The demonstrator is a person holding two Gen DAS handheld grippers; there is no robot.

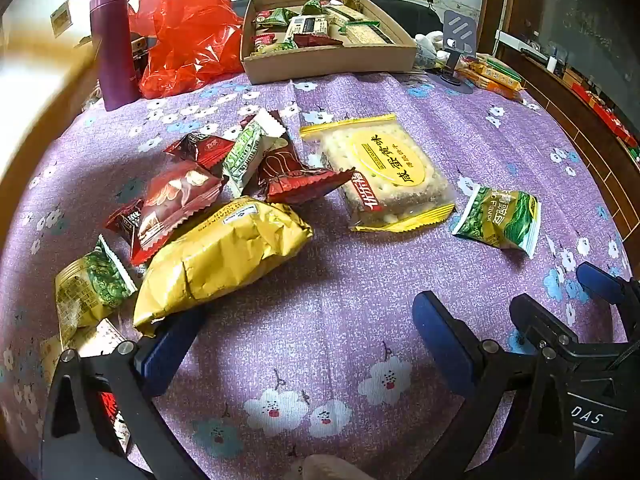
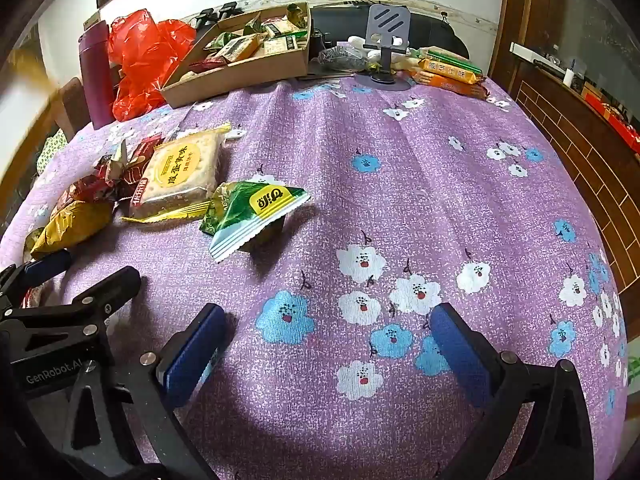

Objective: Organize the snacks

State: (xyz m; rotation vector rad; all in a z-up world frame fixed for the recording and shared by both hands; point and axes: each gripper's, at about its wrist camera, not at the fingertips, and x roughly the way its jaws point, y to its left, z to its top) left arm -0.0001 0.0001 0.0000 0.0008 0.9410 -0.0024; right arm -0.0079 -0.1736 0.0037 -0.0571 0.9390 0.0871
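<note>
Several loose snacks lie ahead of both claws on the purple flowered worktop [image 2: 400, 184], and the cardboard tray [image 1: 320, 62] that already holds packets sits far beyond them at the back edge. Both the left claw [image 1: 308, 344] and the right claw [image 2: 324, 344] stand wide with nothing between their blue pads.

The gold foil bag [image 1: 224, 256] just ahead of the left claw's left finger is the bulkiest piece; it is puffy and slick, so I judge a pinch could squirt it sideways or burst it. The cracker pack [image 1: 384, 172], further ahead, looks brittle, and a hard squeeze may break the biscuits. The green pea packet [image 2: 248, 212] ahead-left of the right claw stands tented, so it may tip or slide away. The small red packets [image 1: 180, 192] overlap, so one grasp could drag neighbours along.
</note>
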